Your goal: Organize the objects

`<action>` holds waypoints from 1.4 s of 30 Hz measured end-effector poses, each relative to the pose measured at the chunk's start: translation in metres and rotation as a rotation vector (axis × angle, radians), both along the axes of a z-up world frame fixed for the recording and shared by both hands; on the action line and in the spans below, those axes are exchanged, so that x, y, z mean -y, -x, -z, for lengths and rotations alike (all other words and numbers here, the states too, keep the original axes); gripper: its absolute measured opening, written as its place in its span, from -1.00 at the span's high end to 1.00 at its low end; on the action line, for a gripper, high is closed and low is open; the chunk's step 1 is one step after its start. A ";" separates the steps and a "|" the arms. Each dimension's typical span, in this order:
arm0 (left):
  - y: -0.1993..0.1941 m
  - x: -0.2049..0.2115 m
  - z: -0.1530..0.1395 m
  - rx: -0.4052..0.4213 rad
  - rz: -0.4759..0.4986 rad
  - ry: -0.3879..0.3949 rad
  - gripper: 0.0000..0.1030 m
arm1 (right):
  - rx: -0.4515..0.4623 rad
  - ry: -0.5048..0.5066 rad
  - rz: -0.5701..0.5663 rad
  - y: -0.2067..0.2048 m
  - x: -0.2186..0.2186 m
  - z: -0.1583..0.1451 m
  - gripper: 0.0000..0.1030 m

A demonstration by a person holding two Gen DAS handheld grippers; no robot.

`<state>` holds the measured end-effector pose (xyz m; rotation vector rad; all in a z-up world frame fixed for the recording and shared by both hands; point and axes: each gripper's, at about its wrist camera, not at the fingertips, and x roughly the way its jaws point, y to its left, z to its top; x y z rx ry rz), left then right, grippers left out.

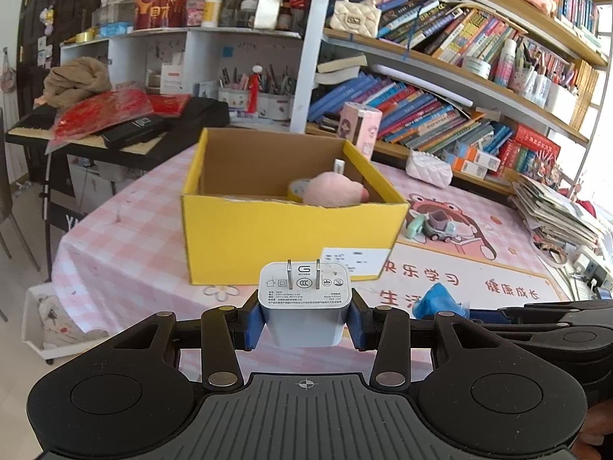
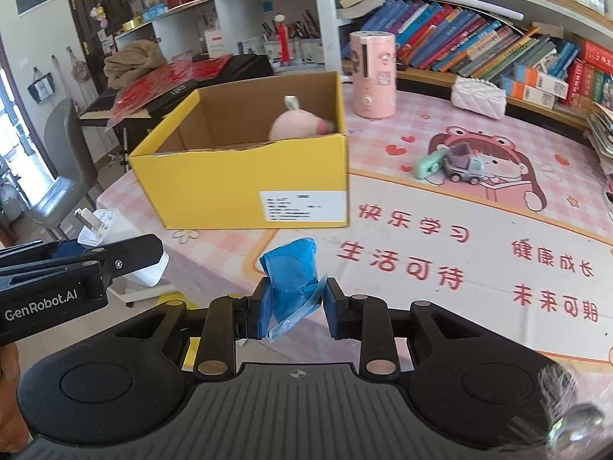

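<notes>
Left gripper [image 1: 305, 316] clamps a white, boxy plastic wall charger [image 1: 304, 299], prongs up; right gripper [image 2: 294, 306] is pinched tight on a crumpled blue plastic bag [image 2: 293, 280]. Both items hang above the pink checked tablecloth [image 2: 421, 207], just short of the open yellow cardboard box [image 2: 245, 176], which already holds a pink plush toy [image 2: 295, 124]. Step in hand appears to be transport; next, each load must clear the near wall before release.

Open stretch of desk [image 2: 479, 253] ahead, right up to the yellow box [image 2: 245, 188]. Box mouth wide open on top, left half bare, pink plush [image 2: 295, 124] filling the right corner. Toy truck [image 2: 463, 166] and pink canister [image 2: 371, 76] crowding the right side.
</notes>
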<state>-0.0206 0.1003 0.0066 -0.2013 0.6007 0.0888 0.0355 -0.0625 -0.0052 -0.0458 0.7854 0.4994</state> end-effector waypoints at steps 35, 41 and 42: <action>-0.115 -0.041 -0.022 0.063 -0.057 -0.057 0.20 | 0.176 -0.083 -0.023 -0.129 -0.049 -0.056 0.49; -0.147 -0.038 -0.011 0.011 -0.068 -0.079 0.20 | 0.180 -0.084 -0.070 -0.166 -0.059 -0.054 0.49; -0.152 -0.037 -0.009 0.001 -0.068 -0.085 0.20 | 0.177 -0.085 -0.077 -0.172 -0.061 -0.053 0.49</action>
